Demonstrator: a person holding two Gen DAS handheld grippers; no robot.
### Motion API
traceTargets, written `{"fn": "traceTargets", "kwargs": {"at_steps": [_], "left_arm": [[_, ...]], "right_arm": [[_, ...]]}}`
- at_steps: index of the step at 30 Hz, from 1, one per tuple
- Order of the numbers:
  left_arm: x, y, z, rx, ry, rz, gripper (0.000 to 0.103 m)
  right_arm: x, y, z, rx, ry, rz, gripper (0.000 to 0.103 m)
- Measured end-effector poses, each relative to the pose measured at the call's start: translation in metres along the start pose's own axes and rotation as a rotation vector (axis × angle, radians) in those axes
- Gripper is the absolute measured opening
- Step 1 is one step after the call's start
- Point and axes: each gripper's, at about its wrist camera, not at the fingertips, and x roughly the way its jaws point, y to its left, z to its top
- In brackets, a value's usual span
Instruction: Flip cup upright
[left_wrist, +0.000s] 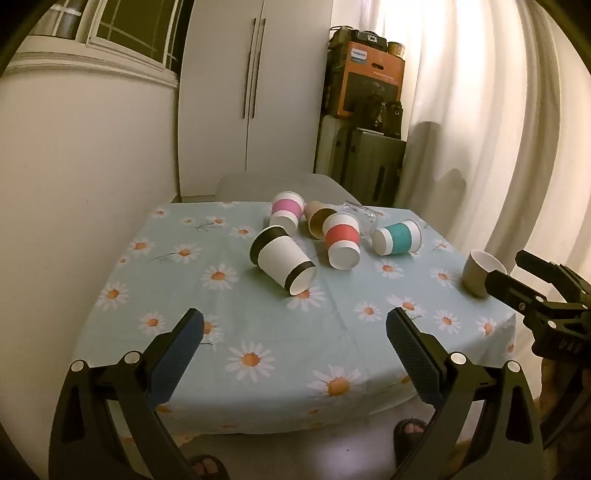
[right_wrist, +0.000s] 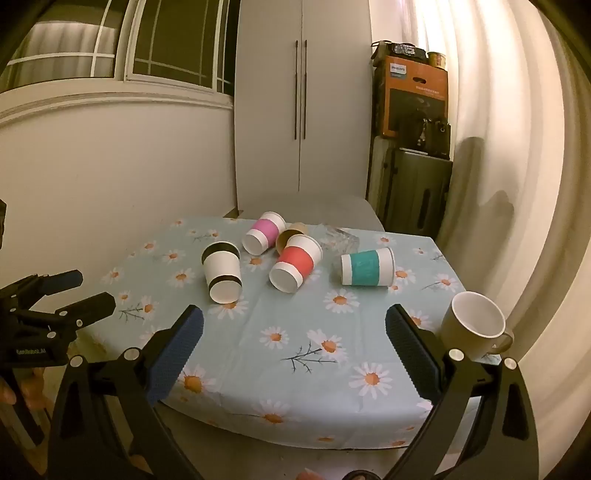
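Several paper cups lie on their sides on the daisy tablecloth (left_wrist: 280, 354): a black-banded white cup (left_wrist: 282, 264) (right_wrist: 221, 273), a red-banded cup (left_wrist: 341, 240) (right_wrist: 295, 266), a pink-banded cup (left_wrist: 286, 214) (right_wrist: 264, 234), a teal-banded cup (left_wrist: 397, 238) (right_wrist: 367, 266) and a plain brown cup (left_wrist: 319, 219) (right_wrist: 291, 234). A beige mug (left_wrist: 480, 273) (right_wrist: 472, 326) stands upright at the right edge. My left gripper (left_wrist: 295, 328) is open and empty, short of the black-banded cup. My right gripper (right_wrist: 294, 326) is open and empty, left of the mug.
A crumpled clear plastic cup (left_wrist: 360, 216) (right_wrist: 341, 238) lies behind the paper cups. A grey chair back (left_wrist: 277, 184) stands behind the table. Boxes and a suitcase (left_wrist: 365, 110) stack by the curtain. The wall runs along the table's left side.
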Motion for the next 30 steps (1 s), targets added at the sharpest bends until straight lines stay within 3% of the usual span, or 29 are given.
{"fn": "traceTargets", "kwargs": {"at_steps": [11,13,30], "left_arm": [[-0.019,0.015,-0.001,0.01,0.0,0.003,0.096],[-0.001,-0.001,0.0,0.018,0.017,0.011,0.096],[0.004,-0.008,-0.002,0.021,0.035,0.006,0.096]], "right_arm": [[0.008,0.002,-0.001,-0.007,0.024,-0.005,0.098],[0.009,0.002,-0.001,-0.002,0.026,-0.005,0.098],[0.012,0.001,-0.003,-0.008,0.038,-0.002,0.098]]}}
